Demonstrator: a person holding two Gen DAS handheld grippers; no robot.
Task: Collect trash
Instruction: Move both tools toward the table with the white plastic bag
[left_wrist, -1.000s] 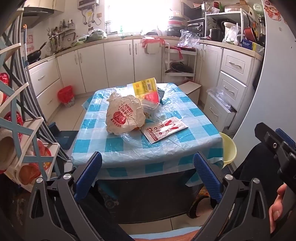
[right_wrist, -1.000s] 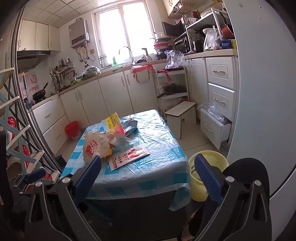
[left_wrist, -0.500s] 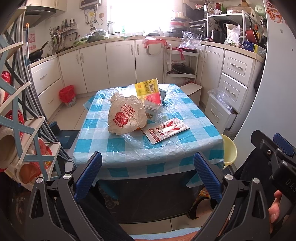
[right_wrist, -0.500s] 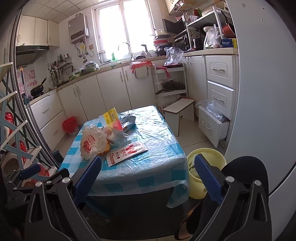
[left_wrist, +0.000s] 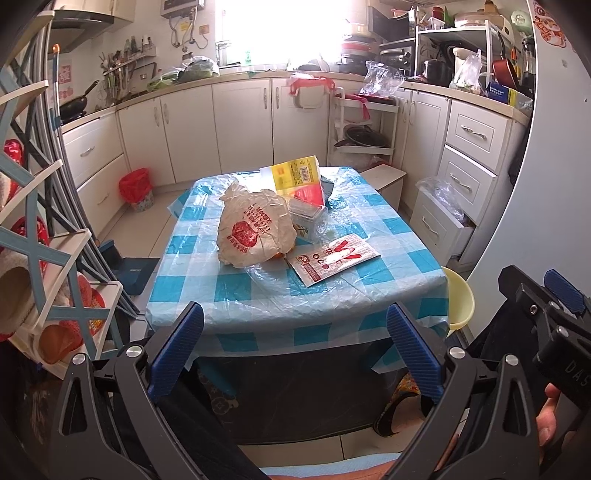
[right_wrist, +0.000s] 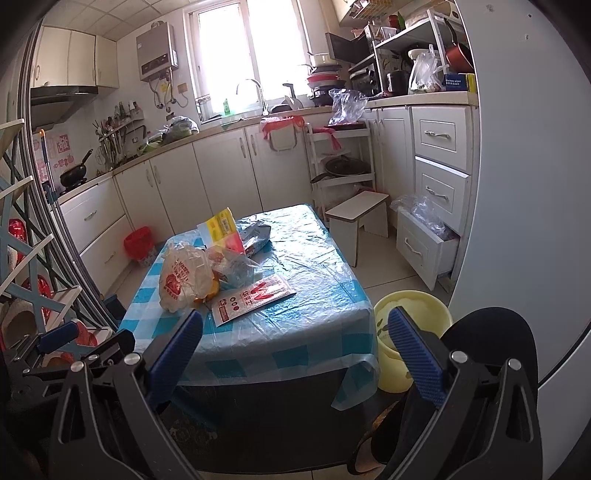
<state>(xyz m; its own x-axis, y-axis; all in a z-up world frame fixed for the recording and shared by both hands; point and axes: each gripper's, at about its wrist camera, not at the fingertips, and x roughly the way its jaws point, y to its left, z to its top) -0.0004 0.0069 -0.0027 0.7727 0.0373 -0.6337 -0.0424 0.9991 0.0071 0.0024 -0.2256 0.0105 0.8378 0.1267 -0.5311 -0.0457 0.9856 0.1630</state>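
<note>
1. You held the left hand-held gripper (left_wrist: 293, 341) with its blue-padded fingers wide apart and nothing between them, short of the near edge of the low table (left_wrist: 258, 317) with the blue-and-white checked plastic cover.
2. Your right hand-held gripper (right_wrist: 295, 347) was spread just as wide, also empty, and it too stood clear of the table (right_wrist: 295, 343).
3. The trash lay ahead of both hand-held grippers, well apart from the fingers, gathered around the middle of the table.
4. A crumpled white plastic bag with red print (left_wrist: 253, 230) sat ahead and slightly left of the left hand-held gripper.
5. A flat white-and-red printed packet (left_wrist: 332, 258) lay just right of that bag, nearer the right edge of the table.
6. A clear plastic container (left_wrist: 308, 218) stood behind the bag, touching it, and a yellow-and-red carton (left_wrist: 295, 177) leaned upright behind that.
7. A pale yellow plastic bucket (right_wrist: 410, 332) stood on the floor beside the table's right side, just beyond the right finger of the right hand-held gripper.
8. Part of your right hand (left_wrist: 550, 421) showed at the lower right of the left wrist view.
</note>
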